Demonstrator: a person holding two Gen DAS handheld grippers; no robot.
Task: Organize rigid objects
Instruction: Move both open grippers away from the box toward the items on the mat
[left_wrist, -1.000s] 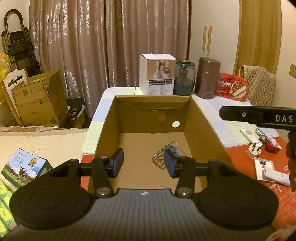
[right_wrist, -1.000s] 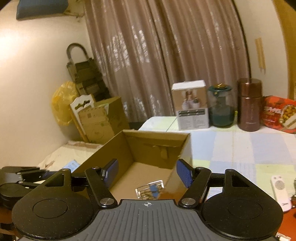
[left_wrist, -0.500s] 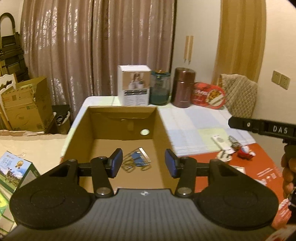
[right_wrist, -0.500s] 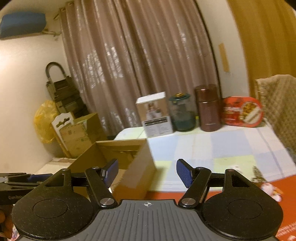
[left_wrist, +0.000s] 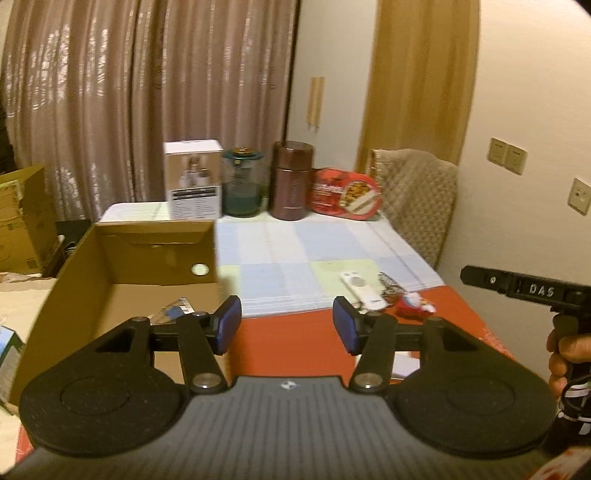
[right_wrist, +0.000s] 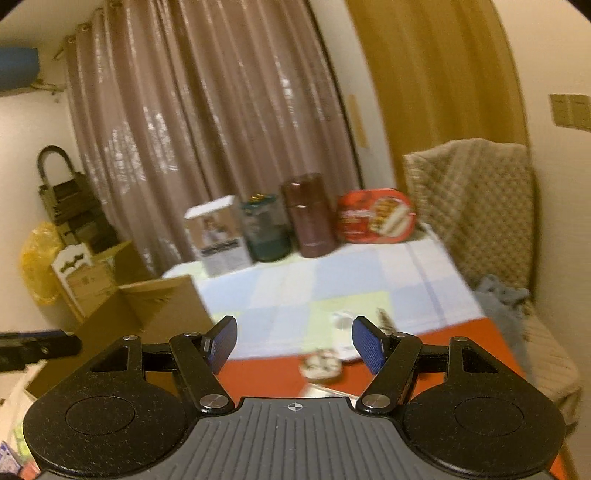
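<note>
In the left wrist view, the left gripper (left_wrist: 286, 325) hangs over the red part of the table (left_wrist: 295, 339) with its jaws opening and nothing between the blue pads. To its left stands an open cardboard box (left_wrist: 74, 280), and inside it, on the floor of the box, lies a binder clip (left_wrist: 173, 312), partly hidden behind the gripper's finger. Ahead, where the checked cloth (left_wrist: 295, 240) meets the red surface, lie a white remote (left_wrist: 360, 288) and just beside it a small red toy (left_wrist: 413, 304), with something wiry behind them that is too blurred to name. At the far edge of the table stand a white carton (left_wrist: 194, 177), a green jar (left_wrist: 242, 182), a brown canister (left_wrist: 293, 181) and a red tin (left_wrist: 345, 194) in a row. At the right edge a hand (left_wrist: 565, 360) grips the black handle of the other tool. In the right wrist view, which is blurred, the right gripper (right_wrist: 293, 345) is released, its jaws apart and empty, above the seam of cloth and red surface. Between its pads show the remote (right_wrist: 343, 319) and a pale round thing (right_wrist: 321, 365) I cannot identify. The box (right_wrist: 162, 306) sits to the left, and a chair with a quilted cover (right_wrist: 472, 206) stands to the right.
</note>
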